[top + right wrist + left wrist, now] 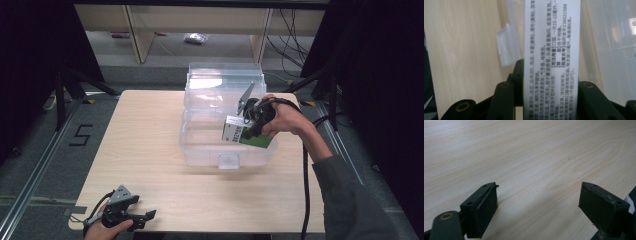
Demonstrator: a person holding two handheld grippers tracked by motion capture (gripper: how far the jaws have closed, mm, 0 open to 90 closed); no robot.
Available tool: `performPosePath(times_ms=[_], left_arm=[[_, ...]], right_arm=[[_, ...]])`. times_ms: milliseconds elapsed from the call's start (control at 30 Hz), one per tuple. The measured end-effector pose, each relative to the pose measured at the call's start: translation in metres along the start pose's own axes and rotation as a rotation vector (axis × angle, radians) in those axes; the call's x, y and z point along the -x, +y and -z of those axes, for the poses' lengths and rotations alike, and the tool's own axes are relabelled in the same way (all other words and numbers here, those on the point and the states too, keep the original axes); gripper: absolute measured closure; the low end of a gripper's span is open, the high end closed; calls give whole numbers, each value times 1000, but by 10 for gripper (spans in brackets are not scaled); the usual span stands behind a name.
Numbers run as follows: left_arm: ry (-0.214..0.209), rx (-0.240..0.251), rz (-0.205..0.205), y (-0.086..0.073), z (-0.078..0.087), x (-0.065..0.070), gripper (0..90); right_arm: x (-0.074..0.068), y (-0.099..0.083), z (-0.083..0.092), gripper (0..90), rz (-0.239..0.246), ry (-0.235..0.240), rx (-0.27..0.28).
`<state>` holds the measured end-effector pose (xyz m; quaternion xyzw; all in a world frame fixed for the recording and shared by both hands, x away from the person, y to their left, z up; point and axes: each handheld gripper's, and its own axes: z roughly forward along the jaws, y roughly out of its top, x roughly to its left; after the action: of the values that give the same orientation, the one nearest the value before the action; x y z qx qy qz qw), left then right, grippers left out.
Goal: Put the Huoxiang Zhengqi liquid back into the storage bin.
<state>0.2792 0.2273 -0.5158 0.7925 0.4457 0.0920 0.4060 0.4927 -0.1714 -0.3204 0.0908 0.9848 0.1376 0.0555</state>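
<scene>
Your right hand-held gripper point(248, 131) grips green-white box point(241, 134), jaws clamp on narrow sides so printed face stays free. Box hangs over clear bin point(227, 160), at 3 o'clock side, ready for drop inside. Left hand-held gripper point(141, 216) rests open on counter point(150, 150) at 7 o'clock, out of way.

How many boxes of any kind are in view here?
2. A clear plastic storage box with its lid open stands at the middle of the wooden table. A small green-and-white printed carton is held over it by the right gripper. None seem hidden.
</scene>
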Motion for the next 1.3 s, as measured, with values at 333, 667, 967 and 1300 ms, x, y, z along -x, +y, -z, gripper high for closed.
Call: performPosePath(times_ms=[333, 667, 967, 1300], left_arm=[[16, -16, -10, 1, 1, -1, 148], [2, -16, -23, 1, 1, -2, 148], [4, -21, -23, 1, 0, -1, 148], [8, -1, -9, 0, -1, 0, 148]], right_arm=[[20, -8, -19, 648, -22, 4, -22], [32, -14, -38, 648, -28, 13, -48], [35, -18, -49, 647, -26, 29, -45], [36, -19, -64, 646, -15, 37, -64]])
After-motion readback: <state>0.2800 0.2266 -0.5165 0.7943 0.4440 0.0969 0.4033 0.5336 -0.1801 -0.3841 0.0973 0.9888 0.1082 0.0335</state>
